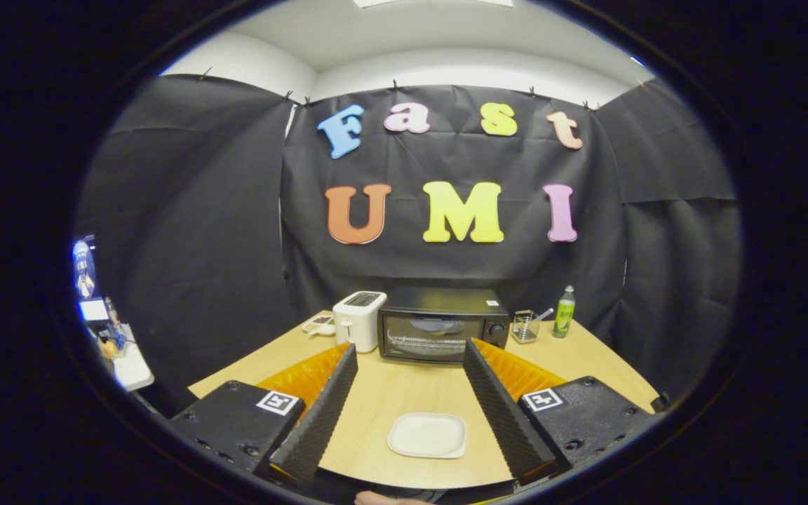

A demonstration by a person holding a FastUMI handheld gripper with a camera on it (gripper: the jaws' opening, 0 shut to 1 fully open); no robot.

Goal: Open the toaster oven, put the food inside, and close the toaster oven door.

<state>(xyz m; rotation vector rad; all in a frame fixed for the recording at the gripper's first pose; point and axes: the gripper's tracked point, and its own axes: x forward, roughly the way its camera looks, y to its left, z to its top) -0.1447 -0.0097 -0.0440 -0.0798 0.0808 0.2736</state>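
Black cloth is hanging as the booth wall (186,231), with a white ceiling (446,35) above it. A light wooden surface (404,393) is sitting in front of the cloth and carrying everything.

The toaster oven (442,324) is sitting at the back of the surface, just ahead of and beyond the fingertips, roughly centred between them. Its door is closed (glass front, a wire rack showing faintly behind it), and its knobs are sitting at its right end. A white toaster (359,320) is standing just beside the oven's left side, touching or nearly so. A small flat dish (319,324) is lying behind and left of the toaster; its contents are too small to tell.

A clear container (525,326) with a utensil leaning in it is standing right of the oven, and a green bottle (564,312) is standing upright just beyond that.

A white plate (427,435) is lying on the near part of the surface, between the fingers, looking bare.

The gripper (409,351) is hovering above the near edge, its jaws spread wide and holding nothing. Neither finger is touching the plate or the oven.

Far left, outside the cloth, a cluttered side table (123,358) is showing.
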